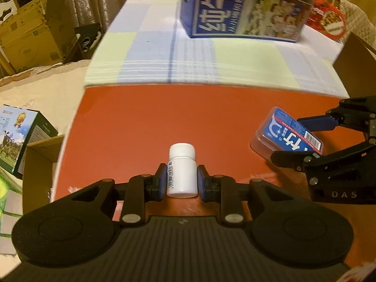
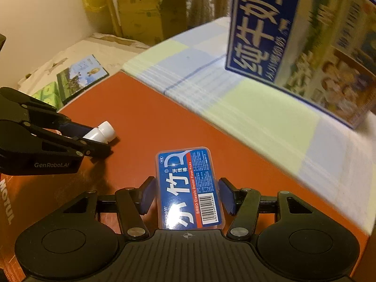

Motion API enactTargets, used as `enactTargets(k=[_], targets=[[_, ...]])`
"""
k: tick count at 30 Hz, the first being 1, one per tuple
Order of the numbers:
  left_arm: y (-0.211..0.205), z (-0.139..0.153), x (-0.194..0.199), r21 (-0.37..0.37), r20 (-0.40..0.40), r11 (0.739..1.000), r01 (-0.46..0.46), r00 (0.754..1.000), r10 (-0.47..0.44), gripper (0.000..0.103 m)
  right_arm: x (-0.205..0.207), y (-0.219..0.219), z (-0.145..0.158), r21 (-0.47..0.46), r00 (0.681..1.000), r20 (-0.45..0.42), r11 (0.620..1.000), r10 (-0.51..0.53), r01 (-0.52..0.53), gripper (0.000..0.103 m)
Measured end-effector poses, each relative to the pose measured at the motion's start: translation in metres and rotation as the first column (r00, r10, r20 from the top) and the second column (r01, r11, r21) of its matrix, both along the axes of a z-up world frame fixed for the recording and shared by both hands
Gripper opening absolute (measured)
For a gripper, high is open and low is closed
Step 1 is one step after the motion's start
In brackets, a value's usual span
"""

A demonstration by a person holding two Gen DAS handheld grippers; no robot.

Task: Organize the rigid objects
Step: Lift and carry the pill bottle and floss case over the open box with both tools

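A red-orange board (image 1: 188, 117) lies on a table, with a blue-and-green checked cloth (image 1: 199, 58) past its far edge, curtains behind, and cardboard boxes (image 1: 28, 40) stacked off to the left.

Over the board's near edge, the left gripper (image 1: 181, 180) is clamped on a white bottle (image 1: 182, 171). Its blue pads (image 1: 161, 179) press both sides of the bottle's body just below the cap, which points toward the cloth. In the right wrist view the bottle's cap (image 2: 107, 130) pokes out beyond the fingers close to the board; whether it touches the board I cannot tell.

To the right of the bottle, the right gripper (image 2: 188, 193) straddles a blue floss box (image 2: 189, 188), a clear case with a blue label and a barcode. Its jaws are about half open. The right pad (image 2: 226, 195) sits against the box's edge or just off it, and the left pad (image 2: 148, 195) shows a narrow gap, so no firm grip is visible. From the left wrist view the box (image 1: 287, 134) lies tilted between the right gripper's fingers on the board.

Beyond the board, a tall blue milk carton (image 1: 242, 7) stands on the cloth, with a red packet (image 1: 329, 16) to its right. Left of the board, off the table's edge, lies a green box (image 1: 16, 136) with a landscape picture.
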State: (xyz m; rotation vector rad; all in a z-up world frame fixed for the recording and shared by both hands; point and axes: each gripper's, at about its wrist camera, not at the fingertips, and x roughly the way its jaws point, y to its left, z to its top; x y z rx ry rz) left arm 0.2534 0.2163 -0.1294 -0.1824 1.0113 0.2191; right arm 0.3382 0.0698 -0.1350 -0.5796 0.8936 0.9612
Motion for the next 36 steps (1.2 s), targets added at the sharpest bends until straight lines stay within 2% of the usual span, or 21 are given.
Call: enactTargets(k=[9,14,20,27,36], targets=[[-0.050,0.002,-0.021,-0.017,-0.007,0.994,0.104,0.995,-0.104,0.022,-0.034,-0.048,0.007,-0.016,0.998,-0.030,0.998,-0.057,0.057,0.055],[-0.064,0.002,-0.029,-0.018,-0.009,0.990,0.137,0.990,-0.138,0.022,-0.052,-0.057,0.007,-0.027,0.997,-0.025,0.997,-0.074,0.074,0.055],[-0.067,0.002,-0.027,-0.003,-0.016,0.987,0.159,0.987,-0.159,0.022,-0.054,-0.052,-0.001,-0.058,0.993,-0.027,0.992,-0.113,0.111,0.055],[-0.068,0.001,-0.031,0.009,0.001,0.980,0.198,0.980,-0.198,0.022,-0.060,-0.050,-0.002,-0.047,0.986,-0.022,0.986,-0.163,0.162,0.053],[-0.062,0.003,-0.044,-0.057,0.013,0.975,0.215,0.977,-0.214,0.022,-0.069,-0.061,0.009,-0.016,0.969,-0.056,0.970,-0.242,0.241,0.053]])
